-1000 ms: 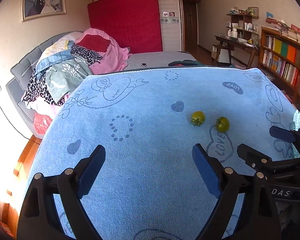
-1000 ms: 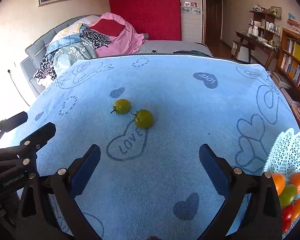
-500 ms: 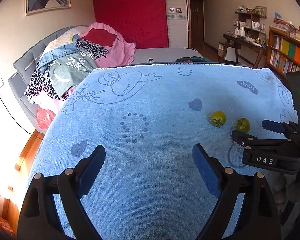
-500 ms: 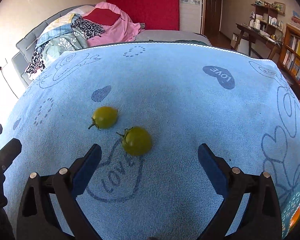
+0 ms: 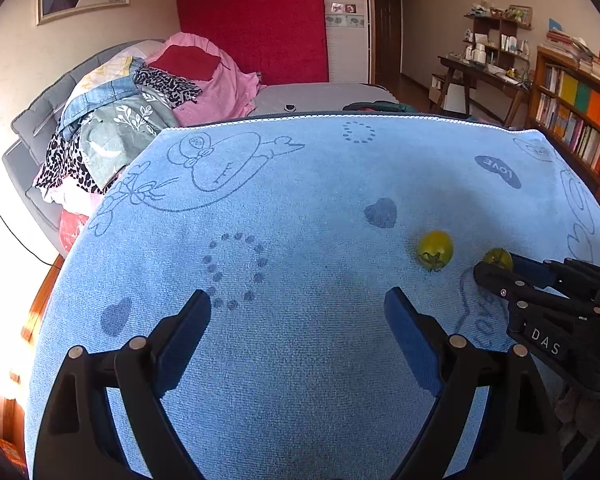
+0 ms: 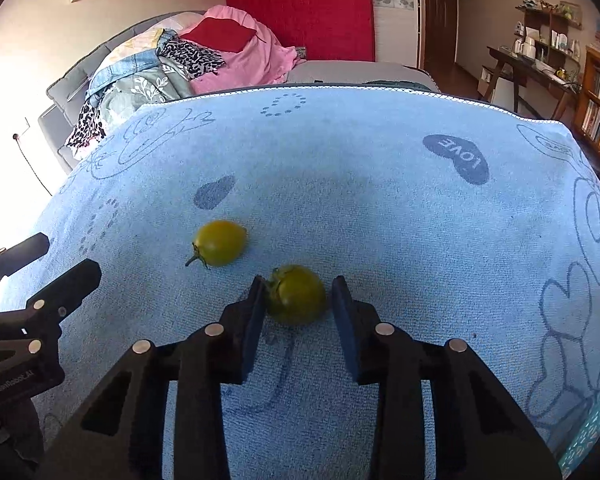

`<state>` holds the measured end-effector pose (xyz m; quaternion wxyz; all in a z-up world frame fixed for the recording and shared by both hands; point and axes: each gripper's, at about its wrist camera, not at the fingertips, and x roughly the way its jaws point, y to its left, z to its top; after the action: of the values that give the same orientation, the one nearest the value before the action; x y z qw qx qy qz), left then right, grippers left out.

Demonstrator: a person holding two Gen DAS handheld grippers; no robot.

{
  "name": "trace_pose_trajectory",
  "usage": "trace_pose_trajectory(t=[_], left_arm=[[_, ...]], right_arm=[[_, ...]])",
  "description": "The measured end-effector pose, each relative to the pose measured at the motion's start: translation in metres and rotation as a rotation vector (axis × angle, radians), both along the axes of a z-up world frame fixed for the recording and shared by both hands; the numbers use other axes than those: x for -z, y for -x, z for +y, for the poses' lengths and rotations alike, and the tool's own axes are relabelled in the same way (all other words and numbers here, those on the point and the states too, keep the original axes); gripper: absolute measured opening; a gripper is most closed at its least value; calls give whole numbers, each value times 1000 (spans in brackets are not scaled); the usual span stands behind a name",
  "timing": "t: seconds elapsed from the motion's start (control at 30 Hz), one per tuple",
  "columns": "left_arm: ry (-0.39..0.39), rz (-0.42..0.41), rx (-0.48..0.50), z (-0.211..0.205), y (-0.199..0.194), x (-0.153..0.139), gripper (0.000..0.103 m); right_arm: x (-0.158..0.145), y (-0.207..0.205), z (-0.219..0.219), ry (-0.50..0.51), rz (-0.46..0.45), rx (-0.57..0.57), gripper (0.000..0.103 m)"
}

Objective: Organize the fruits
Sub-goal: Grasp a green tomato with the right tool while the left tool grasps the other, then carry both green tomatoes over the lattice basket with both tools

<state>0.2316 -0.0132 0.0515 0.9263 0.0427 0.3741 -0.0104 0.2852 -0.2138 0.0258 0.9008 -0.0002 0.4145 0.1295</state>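
Observation:
Two green tomatoes lie on the blue towel (image 6: 380,216). In the right wrist view my right gripper (image 6: 298,300) has its jaws closed in around the darker green tomato (image 6: 298,296); the left pad touches it and a small gap shows at the right pad. The yellow-green tomato (image 6: 220,242) lies just left and beyond. In the left wrist view my left gripper (image 5: 298,318) is open and empty above bare towel; the yellow-green tomato (image 5: 435,249) lies to its right, and the darker tomato (image 5: 496,258) is partly hidden by the right gripper (image 5: 500,270).
The towel (image 5: 300,200) covers a table. A bed with piled clothes (image 5: 140,100) lies behind and to the left. A bookshelf (image 5: 572,112) and desk stand at the right. The left gripper shows at the left edge of the right wrist view (image 6: 40,280).
My right gripper has moved forward and down to the darker tomato and narrowed its jaws around it. The left gripper has stayed open and shifted slightly.

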Motion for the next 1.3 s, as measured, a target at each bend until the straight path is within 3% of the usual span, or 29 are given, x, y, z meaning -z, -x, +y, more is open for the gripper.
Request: trace_pose_trajectory(t=[0.47,0.8,0.97,1.13,1.3], left_arm=[[42,11,120,-45,-24,7,86],[82,81,203,-65,-48,18,63],[87,124,215,-71,-56,27,46],[102,113,230,-70,-54,28,29],[111,101,240,-70,-46,25,28]], right_arm=[[-1,30,-36,-17,-5,101,30],[1,32,-40,-49,-9,102,30],[2,32,-40,-53,-5,99,30],[2,31,-39,-52,-6,98,31],[1,31,-40,-59,-8,99,31]])
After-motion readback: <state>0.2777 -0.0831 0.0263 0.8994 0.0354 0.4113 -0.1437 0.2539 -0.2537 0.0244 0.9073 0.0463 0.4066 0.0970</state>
